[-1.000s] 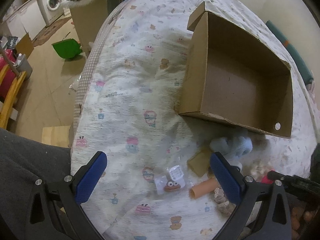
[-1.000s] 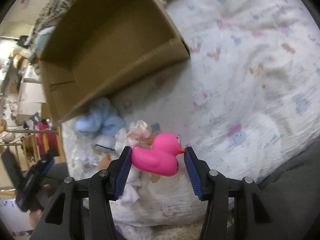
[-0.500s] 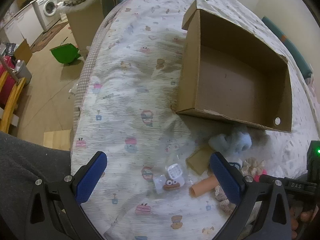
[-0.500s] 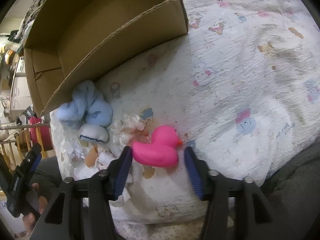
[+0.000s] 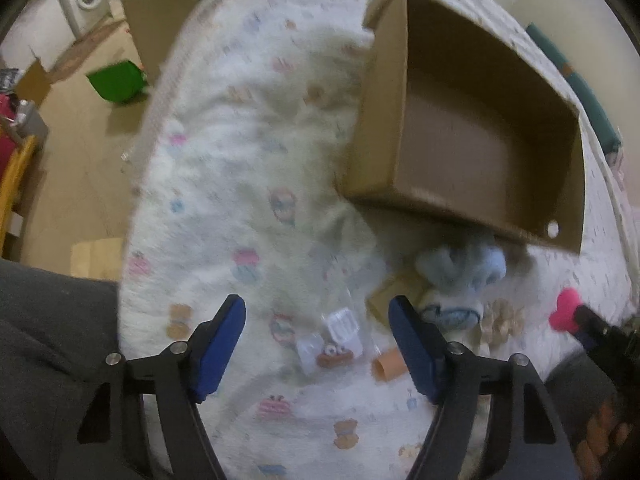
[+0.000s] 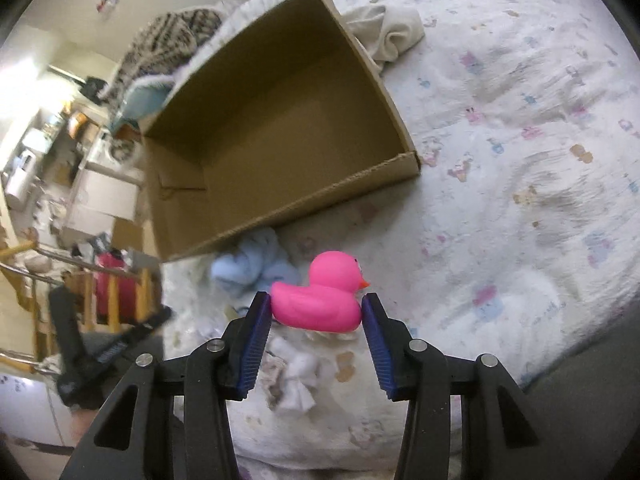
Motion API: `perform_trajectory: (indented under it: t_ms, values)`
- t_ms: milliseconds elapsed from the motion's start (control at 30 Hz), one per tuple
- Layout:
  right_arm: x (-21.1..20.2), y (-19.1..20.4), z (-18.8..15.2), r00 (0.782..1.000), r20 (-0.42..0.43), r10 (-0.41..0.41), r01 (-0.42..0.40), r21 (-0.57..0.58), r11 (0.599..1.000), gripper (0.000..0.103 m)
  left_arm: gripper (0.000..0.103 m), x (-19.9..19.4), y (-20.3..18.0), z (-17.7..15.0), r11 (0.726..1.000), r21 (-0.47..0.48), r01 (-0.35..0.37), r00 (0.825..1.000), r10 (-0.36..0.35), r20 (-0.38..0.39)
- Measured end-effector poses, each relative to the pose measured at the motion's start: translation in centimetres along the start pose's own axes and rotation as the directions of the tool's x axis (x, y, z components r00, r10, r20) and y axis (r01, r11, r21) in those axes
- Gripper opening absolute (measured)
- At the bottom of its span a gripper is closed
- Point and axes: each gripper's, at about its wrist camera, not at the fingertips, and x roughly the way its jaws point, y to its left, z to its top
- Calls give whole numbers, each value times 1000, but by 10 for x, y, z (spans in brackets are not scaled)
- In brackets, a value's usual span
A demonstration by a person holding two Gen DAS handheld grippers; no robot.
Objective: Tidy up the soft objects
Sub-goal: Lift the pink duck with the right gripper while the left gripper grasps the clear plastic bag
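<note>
My right gripper [image 6: 318, 312] is shut on a pink rubber duck [image 6: 324, 300] and holds it above the bed, in front of the open cardboard box [image 6: 280, 136]; the duck [image 5: 566, 314] also shows at the right of the left wrist view. The box [image 5: 480, 132] holds nothing that I can see. My left gripper [image 5: 318, 326] is open above a small clear packet with a brown toy [image 5: 334, 350]. A light blue plush [image 5: 460, 276] lies against the box's near wall, with an orange tube [image 5: 390, 366] and cream frilly pieces [image 5: 500, 320] nearby.
The bed cover [image 6: 520, 160] is white with small cartoon prints. A cream cloth [image 6: 390, 32] lies behind the box. A white rag [image 6: 298, 380] lies under the right gripper. The bed's left edge drops to the floor, where a green bin [image 5: 116, 80] stands.
My right gripper has lifted the pink duck off the bed, toward the box. My left gripper has narrowed its opening and moved in closer over the small packet.
</note>
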Motion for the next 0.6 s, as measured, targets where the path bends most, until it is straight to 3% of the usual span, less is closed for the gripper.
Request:
perform_trajectory:
  t_ms: [300, 333, 400, 467, 500, 600]
  values:
    - [4, 2, -3, 1000, 17, 3, -3, -1, 1000, 49, 70, 54, -22, -8, 993, 84, -86, 983, 98, -155]
    - [4, 2, -3, 1000, 18, 0, 0, 0, 1000, 49, 67, 58, -24, -8, 991, 95, -98, 981, 113, -161]
    - [5, 2, -5, 1000, 17, 2, -2, -2, 1000, 49, 45, 66, -24, -9, 989, 106, -108, 976, 125, -176]
    - [3, 2, -4, 1000, 24, 5, -5, -2, 1000, 49, 35, 67, -23, -9, 990, 97, -100, 978, 115, -174]
    - [3, 3, -4, 1000, 26, 8, -8, -2, 1000, 49, 22, 67, -22, -9, 990, 97, -98, 979, 113, -168]
    - [3, 0, -5, 1000, 26, 6, -6, 0, 1000, 49, 13, 67, -20, -7, 990, 95, -101, 981, 115, -157]
